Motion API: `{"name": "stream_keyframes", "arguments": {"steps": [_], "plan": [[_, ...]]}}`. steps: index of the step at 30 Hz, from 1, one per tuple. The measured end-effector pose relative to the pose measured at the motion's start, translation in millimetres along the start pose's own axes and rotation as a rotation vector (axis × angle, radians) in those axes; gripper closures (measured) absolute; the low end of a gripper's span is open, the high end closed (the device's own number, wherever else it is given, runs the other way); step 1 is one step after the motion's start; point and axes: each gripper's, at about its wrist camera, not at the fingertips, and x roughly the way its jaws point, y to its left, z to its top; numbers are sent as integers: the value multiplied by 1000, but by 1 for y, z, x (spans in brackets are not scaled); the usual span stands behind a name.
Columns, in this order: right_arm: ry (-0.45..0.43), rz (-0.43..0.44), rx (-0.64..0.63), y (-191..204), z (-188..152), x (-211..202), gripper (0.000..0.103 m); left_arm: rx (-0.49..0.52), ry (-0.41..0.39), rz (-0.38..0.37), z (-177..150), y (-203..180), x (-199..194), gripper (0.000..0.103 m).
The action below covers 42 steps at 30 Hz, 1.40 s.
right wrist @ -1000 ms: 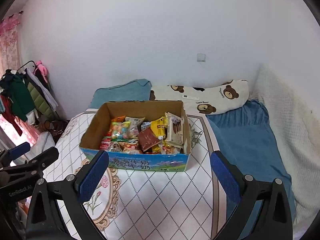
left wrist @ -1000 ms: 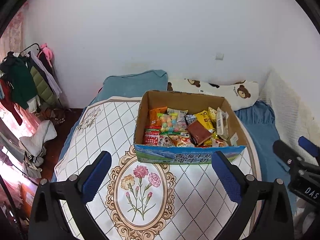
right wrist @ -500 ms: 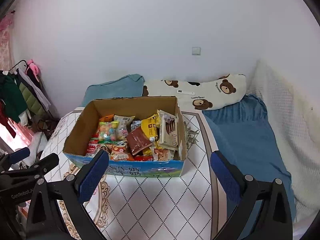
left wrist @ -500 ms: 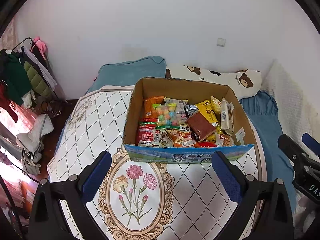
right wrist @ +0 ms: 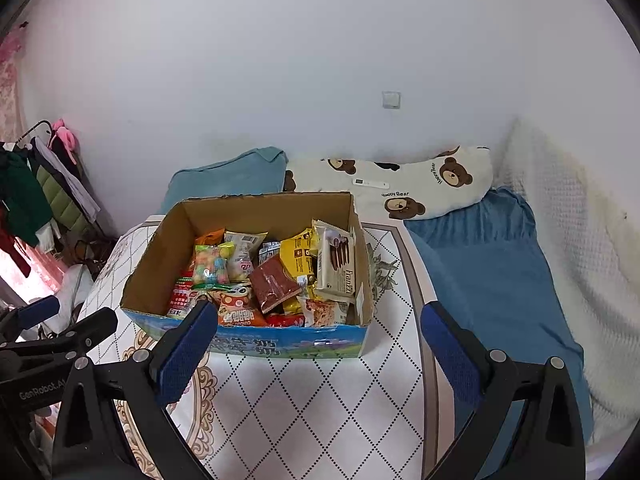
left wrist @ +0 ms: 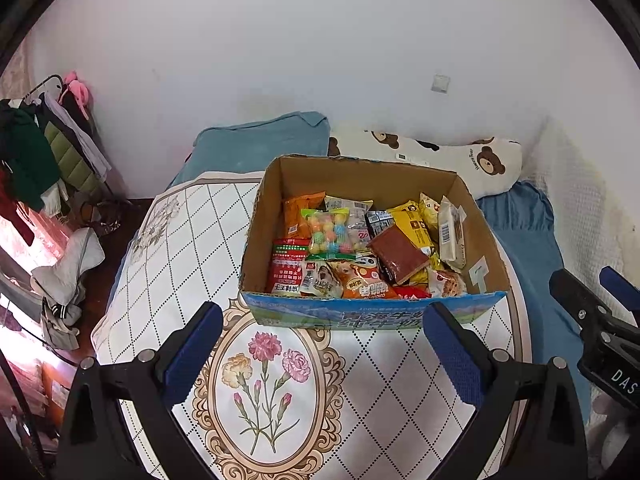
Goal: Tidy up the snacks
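An open cardboard box (left wrist: pixel 360 178) (right wrist: pixel 256 204) with a blue printed front stands on a white quilted mat with a flower print (left wrist: pixel 264 384) (right wrist: pixel 320 404). It is full of snack packets: a brown packet (left wrist: pixel 398 254) (right wrist: pixel 274 282), a bag of coloured candy balls (left wrist: pixel 328 234) (right wrist: pixel 210 266), a white wafer pack (left wrist: pixel 450 234) (right wrist: pixel 338 262), yellow and orange packets. My left gripper (left wrist: pixel 324 354) is open and empty, just in front of the box. My right gripper (right wrist: pixel 318 354) is open and empty, before the box's front right. The right gripper also shows in the left wrist view (left wrist: pixel 592 308), and the left gripper in the right wrist view (right wrist: pixel 48 332).
The mat lies on a bed with a blue sheet (right wrist: pixel 500 280). A teal pillow (left wrist: pixel 264 140) and a bear-print pillow (right wrist: pixel 420 184) lie behind the box against a white wall. A white blanket (right wrist: pixel 572 248) lines the right side. A clothes rack (left wrist: pixel 36 160) stands left.
Both grippers have moved forward toward the box, which now looks larger and nearer. The jaws stay open and nothing in the box has moved.
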Motion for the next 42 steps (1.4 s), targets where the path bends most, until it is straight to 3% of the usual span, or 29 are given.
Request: {"name": "stream_keyframes", "arguments": {"steps": [42], "plan": [[1,33,-2,0,-1,-9,0,12,-18,1,3,-1,-15,1]]}}
